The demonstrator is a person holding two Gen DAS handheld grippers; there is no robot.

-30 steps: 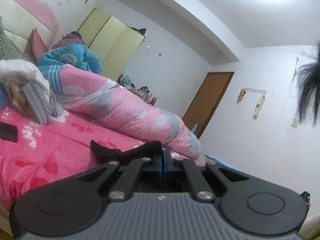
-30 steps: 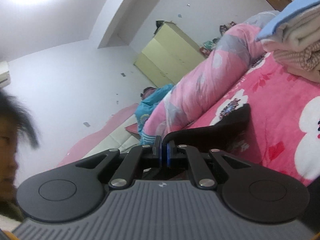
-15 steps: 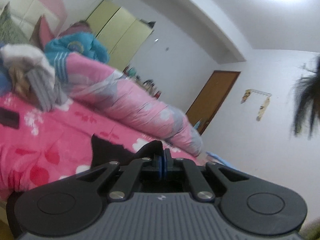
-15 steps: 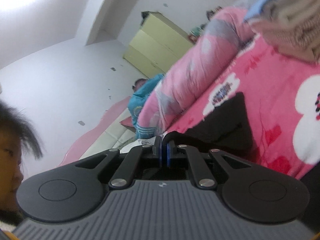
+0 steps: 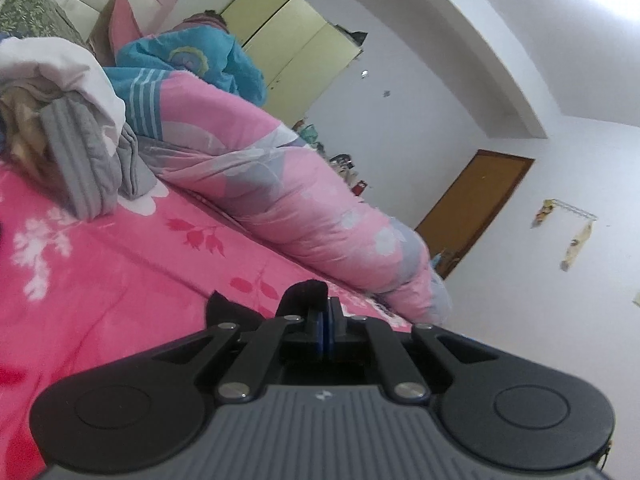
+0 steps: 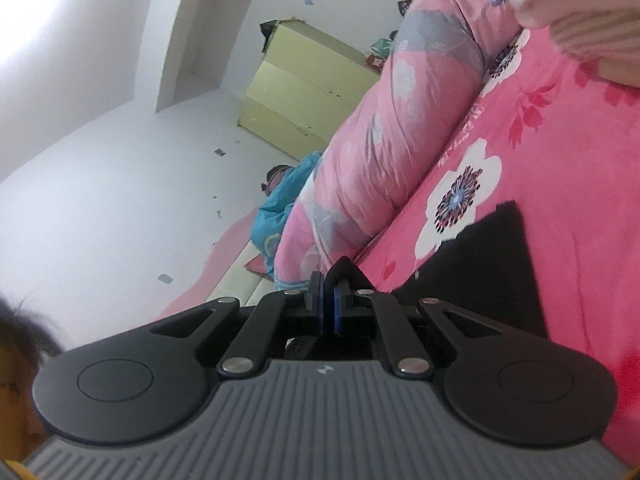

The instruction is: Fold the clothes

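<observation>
Two tools pinch one black fabric garment (image 6: pixel 480 264) over the pink flowered bed sheet (image 5: pixel 120 280): left tool (image 5: pixel 325 320) and right tool (image 6: pixel 329 300) both clamped on its edges.

Black garment (image 5: pixel 304 294): only a peak and a corner showed above the left gripper (image 5: pixel 325 334); the rest lay hidden behind its body. In the right wrist view the garment's lower edge was cut off behind the right gripper (image 6: pixel 328 310). Folded clothes pile (image 6: pixel 580 12) blurred, cropped by the top-right edge. A person's head (image 6: pixel 16 360) cut off at left. Clutter beyond the rolled quilt (image 5: pixel 280 184) too small to identify.
</observation>
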